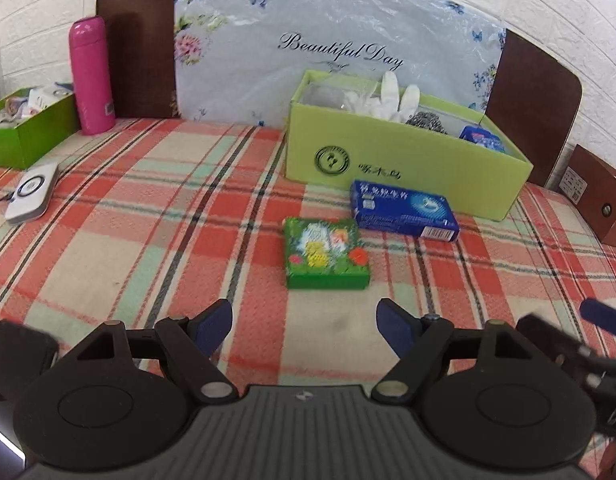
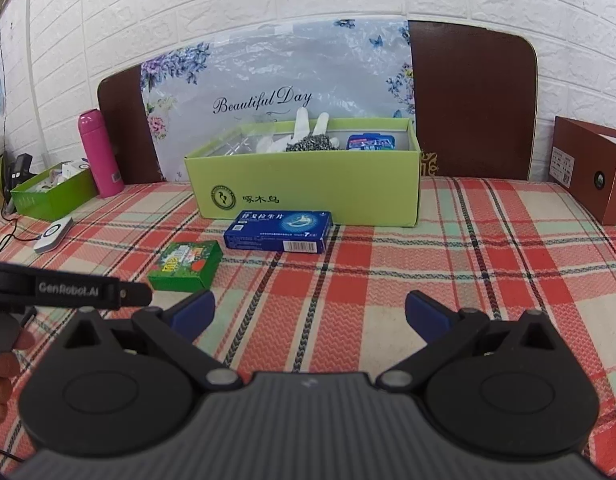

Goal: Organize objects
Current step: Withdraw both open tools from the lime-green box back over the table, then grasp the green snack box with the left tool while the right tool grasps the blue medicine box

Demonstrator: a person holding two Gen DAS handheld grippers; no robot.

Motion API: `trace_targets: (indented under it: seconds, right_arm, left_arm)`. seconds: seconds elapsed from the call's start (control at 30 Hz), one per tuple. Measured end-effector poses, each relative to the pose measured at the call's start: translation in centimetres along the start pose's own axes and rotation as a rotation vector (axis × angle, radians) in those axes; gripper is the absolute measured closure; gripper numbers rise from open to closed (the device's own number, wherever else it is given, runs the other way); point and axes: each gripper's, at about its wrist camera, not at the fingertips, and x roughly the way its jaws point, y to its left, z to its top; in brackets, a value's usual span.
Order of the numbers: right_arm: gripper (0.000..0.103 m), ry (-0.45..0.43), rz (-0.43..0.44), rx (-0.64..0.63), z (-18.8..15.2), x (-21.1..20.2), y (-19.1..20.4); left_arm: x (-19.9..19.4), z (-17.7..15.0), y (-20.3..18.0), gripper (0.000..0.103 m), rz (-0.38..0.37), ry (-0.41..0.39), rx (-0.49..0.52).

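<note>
A small green box with a flower print (image 1: 326,254) (image 2: 186,266) lies on the plaid cloth just ahead of my left gripper (image 1: 305,330), which is open and holds nothing. Behind it a blue medicine box (image 1: 404,210) (image 2: 279,231) lies flat against the front of a light green carton (image 1: 400,168) (image 2: 308,190). The carton holds white gloves (image 1: 388,98) (image 2: 308,130), a steel scourer (image 2: 312,144) and a blue packet (image 2: 371,143). My right gripper (image 2: 310,316) is open over bare cloth, right of the green box and short of the blue box.
A pink flask (image 1: 92,76) (image 2: 101,152) and a darker green box of small items (image 1: 25,128) (image 2: 51,194) stand at the left. A white device with a cable (image 1: 32,196) (image 2: 53,234) lies near them. A brown box (image 2: 592,170) sits at the right edge. A headboard and white brick wall close the back.
</note>
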Motion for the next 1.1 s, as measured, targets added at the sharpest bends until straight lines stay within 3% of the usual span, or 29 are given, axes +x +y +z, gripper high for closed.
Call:
trace_targets:
  seconds: [0.27, 0.3, 0.37, 0.5, 0.6, 0.8, 1.1]
  right_arm:
    - [0.0, 0.023, -0.02, 0.002, -0.2, 0.7, -0.6]
    - [0.0, 0.026, -0.021, 0.003, -0.1, 0.9, -0.7]
    - [0.0, 0.034, -0.024, 0.003, 0.0, 1.3, -0.7]
    - [0.0, 0.046, -0.018, -0.004, 0.6, 2.9, -0.1]
    - [0.0, 0.055, -0.015, 0.001, 1.6, 5.1, 0.7]
    - [0.0, 0.093, -0.001, 0.066, 4.6, 11.2, 2.8]
    - [0.0, 0.117, -0.034, -0.031, 6.3, 17.5, 5.1]
  left_arm:
    - [4.8, 2.0, -1.6, 0.021, 0.01, 0.017, -0.007]
    - [5.2, 2.0, -1.5, 0.023, 0.008, 0.021, 0.0]
    - [5.7, 2.1, -1.0, 0.038, -0.018, 0.04, 0.005]
    - [5.0, 2.0, 0.8, 0.039, -0.034, 0.033, -0.01]
    - [4.5, 2.1, 2.3, 0.039, -0.004, 0.018, -0.002]
    - [4.6, 2.4, 4.9, 0.039, -0.019, 0.037, -0.052]
    - [4.9, 2.3, 6.2, 0.039, -0.072, 0.046, -0.055]
